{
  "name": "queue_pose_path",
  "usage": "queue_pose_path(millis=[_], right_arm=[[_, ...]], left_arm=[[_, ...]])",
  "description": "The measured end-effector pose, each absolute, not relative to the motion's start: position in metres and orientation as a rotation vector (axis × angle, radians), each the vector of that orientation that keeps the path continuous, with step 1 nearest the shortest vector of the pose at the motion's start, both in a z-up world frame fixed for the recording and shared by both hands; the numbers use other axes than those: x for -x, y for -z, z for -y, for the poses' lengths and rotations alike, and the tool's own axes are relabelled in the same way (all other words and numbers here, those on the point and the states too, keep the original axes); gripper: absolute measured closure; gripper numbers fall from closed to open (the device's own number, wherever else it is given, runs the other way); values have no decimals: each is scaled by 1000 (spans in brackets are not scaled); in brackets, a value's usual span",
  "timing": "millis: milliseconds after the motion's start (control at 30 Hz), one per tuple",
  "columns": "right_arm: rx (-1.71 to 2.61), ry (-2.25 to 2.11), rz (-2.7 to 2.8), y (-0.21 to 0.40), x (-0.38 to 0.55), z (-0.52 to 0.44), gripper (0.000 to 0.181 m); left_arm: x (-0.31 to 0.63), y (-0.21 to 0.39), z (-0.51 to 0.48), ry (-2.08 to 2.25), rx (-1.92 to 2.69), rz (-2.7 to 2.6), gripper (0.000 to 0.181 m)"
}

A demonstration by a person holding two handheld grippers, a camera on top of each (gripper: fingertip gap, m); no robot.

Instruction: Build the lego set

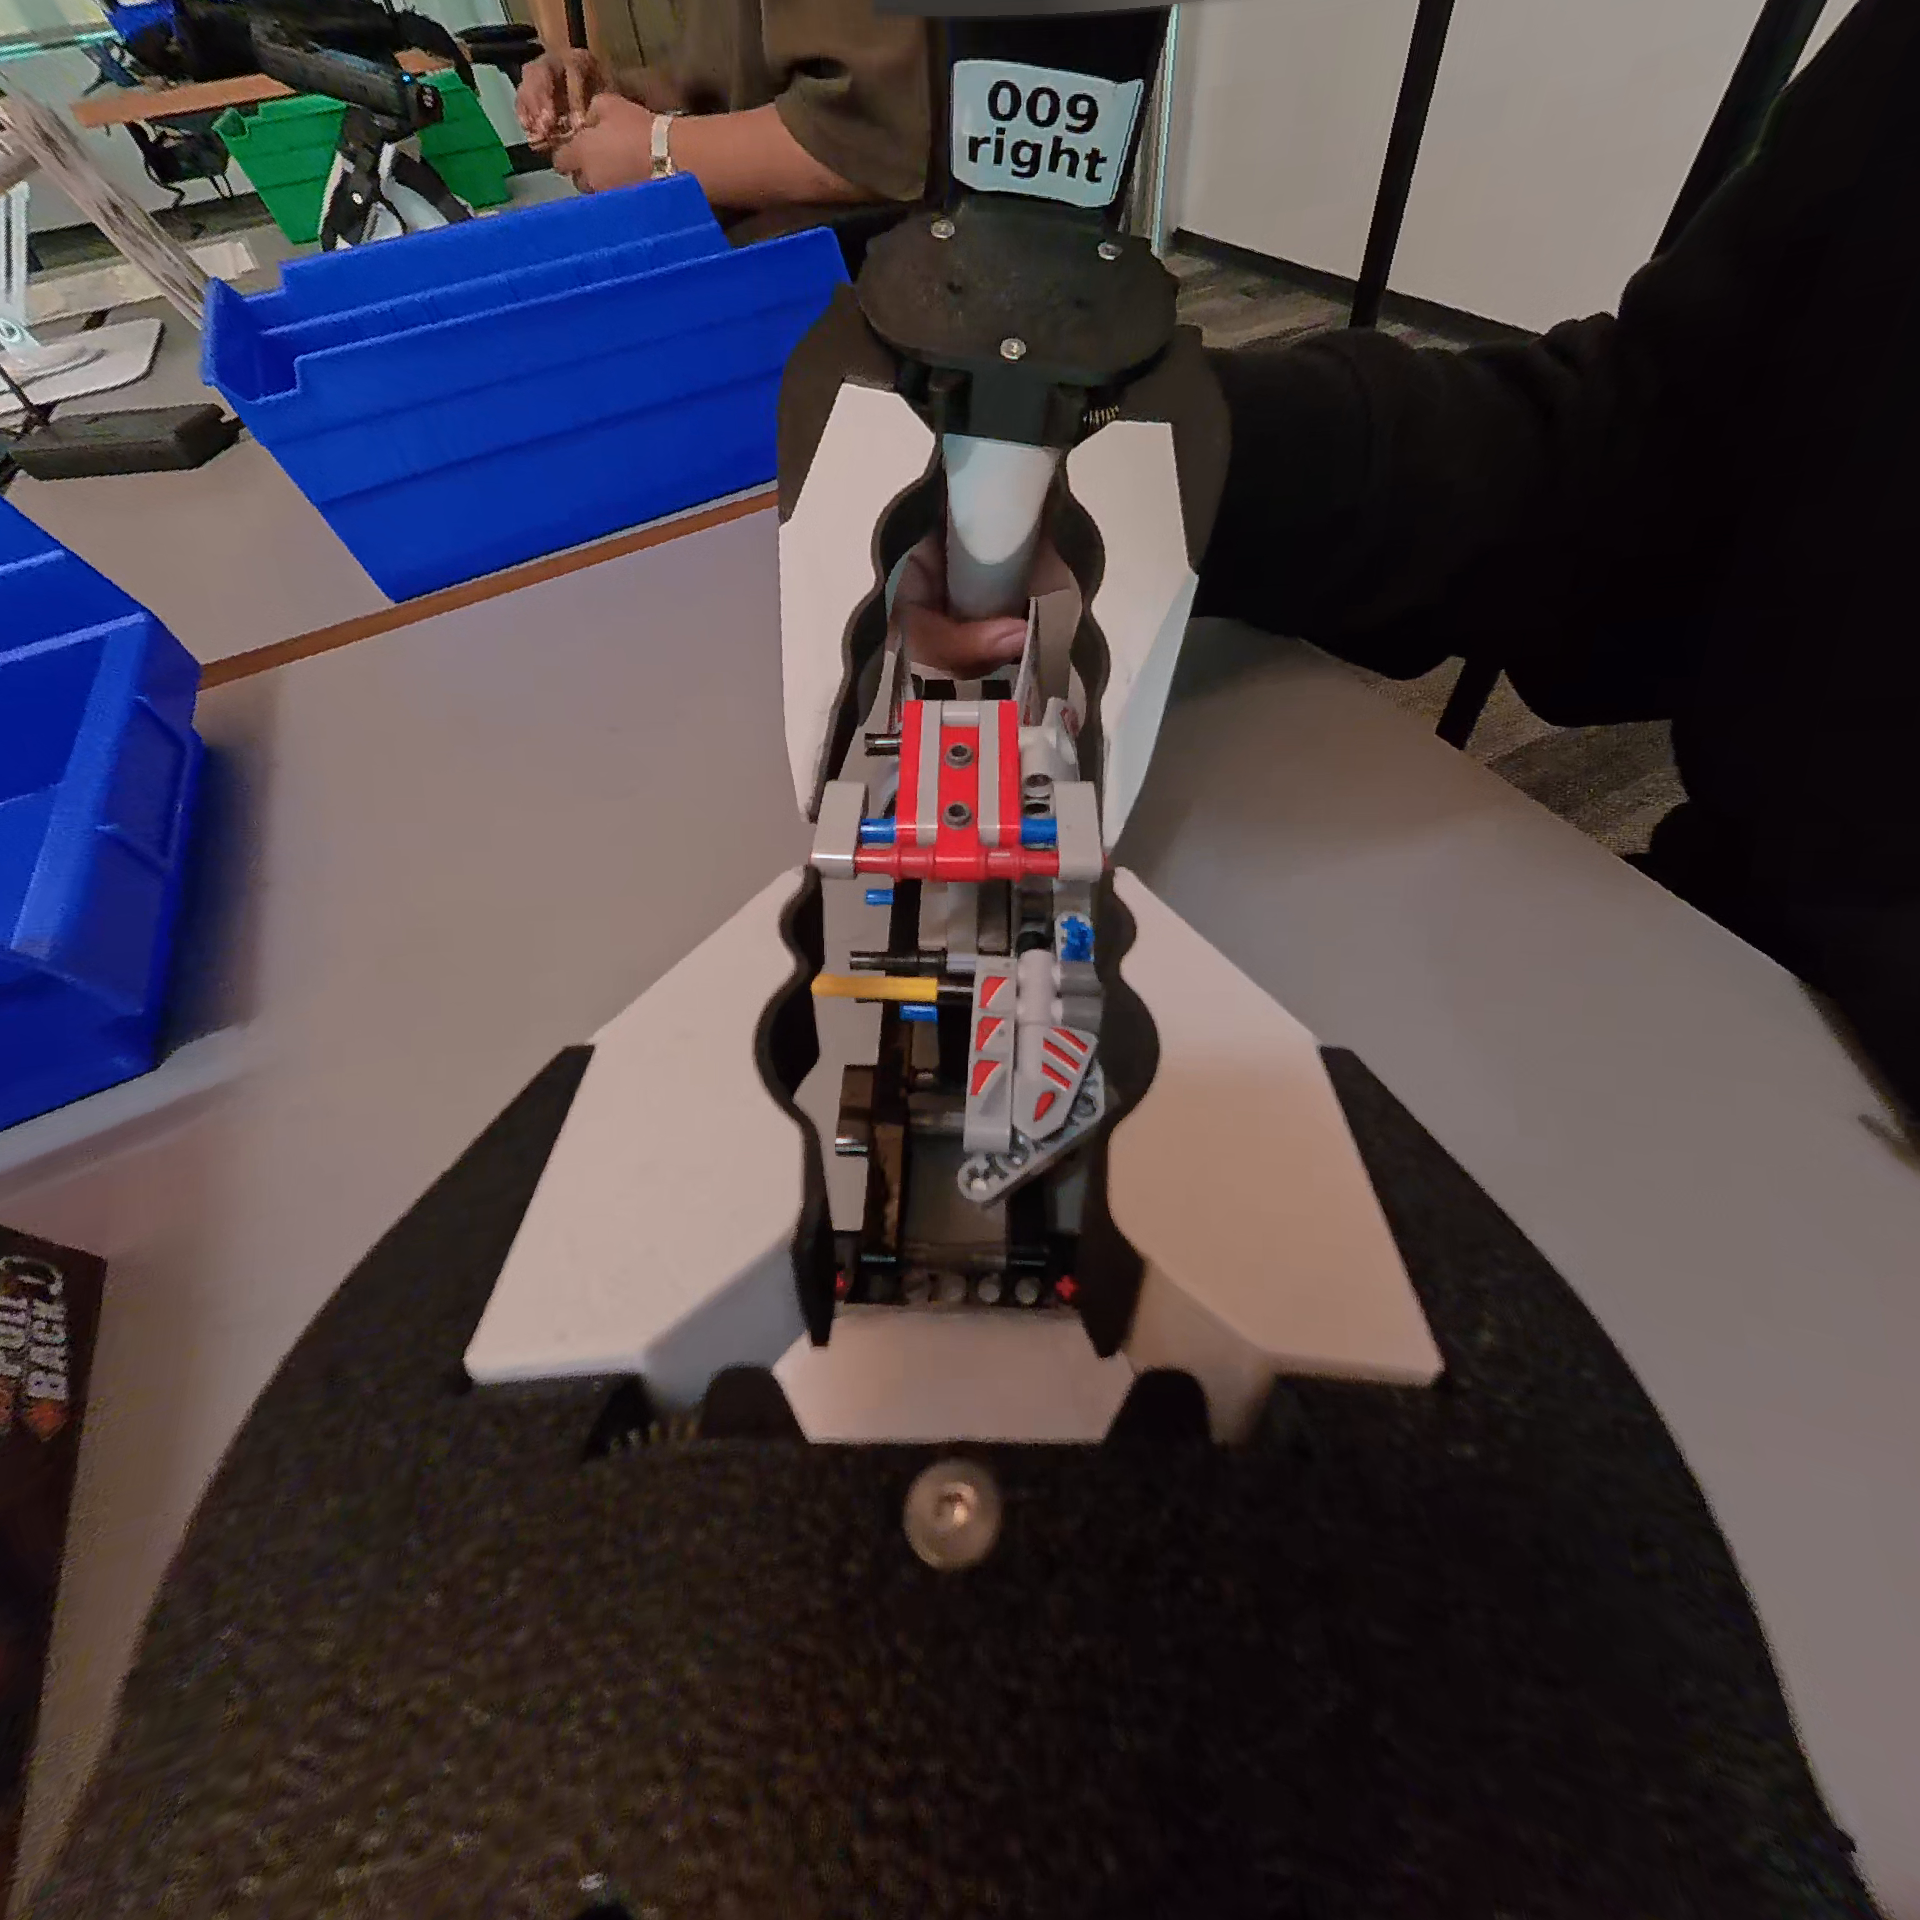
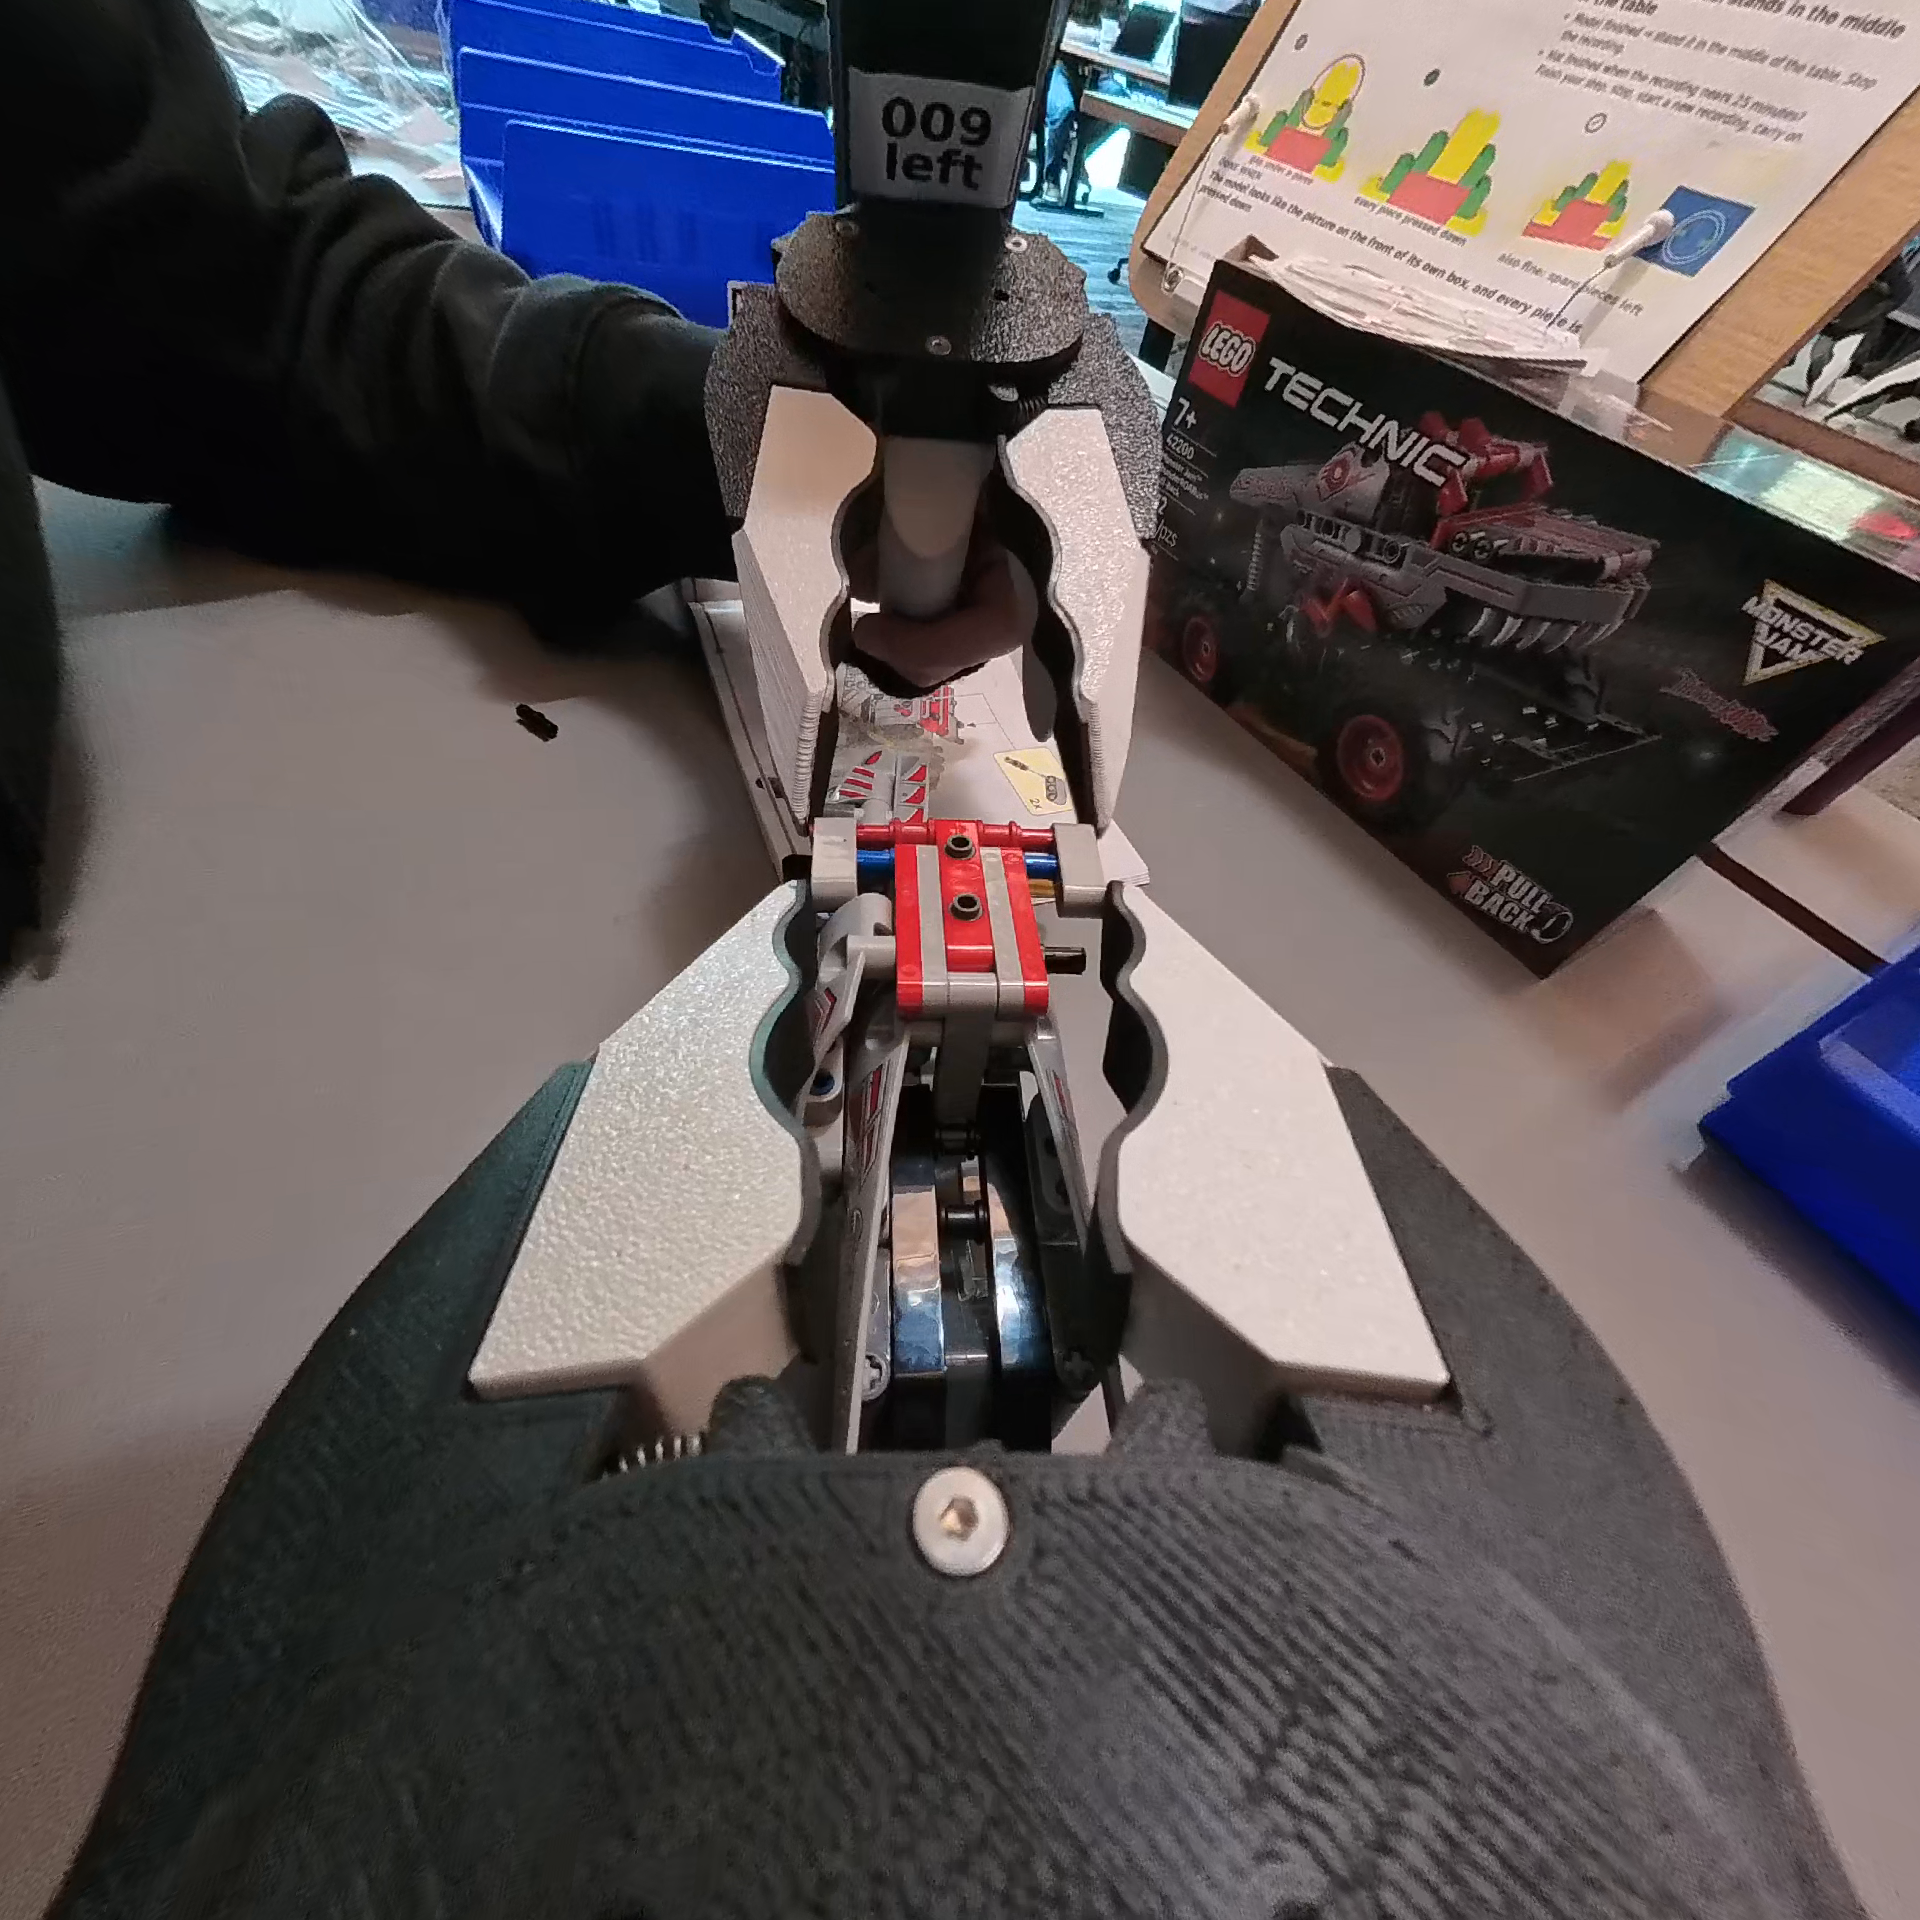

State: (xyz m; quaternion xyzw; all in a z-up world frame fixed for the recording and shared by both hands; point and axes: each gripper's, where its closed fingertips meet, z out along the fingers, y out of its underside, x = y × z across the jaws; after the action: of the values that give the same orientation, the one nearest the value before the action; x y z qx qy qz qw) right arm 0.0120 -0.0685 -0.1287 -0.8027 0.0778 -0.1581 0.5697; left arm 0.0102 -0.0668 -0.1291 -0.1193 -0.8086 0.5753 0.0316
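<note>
Above the counter (image 2: 312,935), just over the open instruction booklet (image 2: 997,769), holding the half-built Lego model (image 2: 971,935) end to end between two claws. Clamping the left claw (image 1: 954,904) shut across the dark chassis end, with stickered grey panels, blue pins and a yellow axle showing between its fingers. Clamping the right claw (image 2: 954,914) shut across the opposite end, around the grey side frames, with the red-and-grey plate sticking out past its fingertips. Meeting almost tip to tip at the red cross-beam, and so leaving very little room to work.

Probably pressing the red section home, or steadying for a regrip; not managing to tell which from these views.

Doing it well, by that reading:
- Lining both wrists up and pushing straight along the model's long axis, never twisting, since pinned joints like these would likely pop apart under a sideways load.
- Squeezing on the stiff beams rather than on the angled stickered panels.
- Minding the black pins jutting from the sides, as they are easy to knock loose.
- Working low over the booklet, so that anything dropped falls only a short way.
- Checking against the box (image 2: 1507,582) at the right before letting go, and remembering the loose black pin (image 2: 535,720) lying apart on the counter.
</note>
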Motion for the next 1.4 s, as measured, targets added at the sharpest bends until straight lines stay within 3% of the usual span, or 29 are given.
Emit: queue_pose_path(millis=[167,367,567,1400], right_arm=[[1902,395,-185,129,-13,69,128],[1963,397,-170,129,-11,71,127],[2002,405,-144,130,-7,69,127],[1993,401,-171,130,-8,68,128]], left_arm=[[-6,128,66,-1771,447,2524,145],[-10,125,68,-1781,386,2530,131],[-4,123,67,-1784,413,2479,136],[-8,129,68,-1777,450,2568,131]])
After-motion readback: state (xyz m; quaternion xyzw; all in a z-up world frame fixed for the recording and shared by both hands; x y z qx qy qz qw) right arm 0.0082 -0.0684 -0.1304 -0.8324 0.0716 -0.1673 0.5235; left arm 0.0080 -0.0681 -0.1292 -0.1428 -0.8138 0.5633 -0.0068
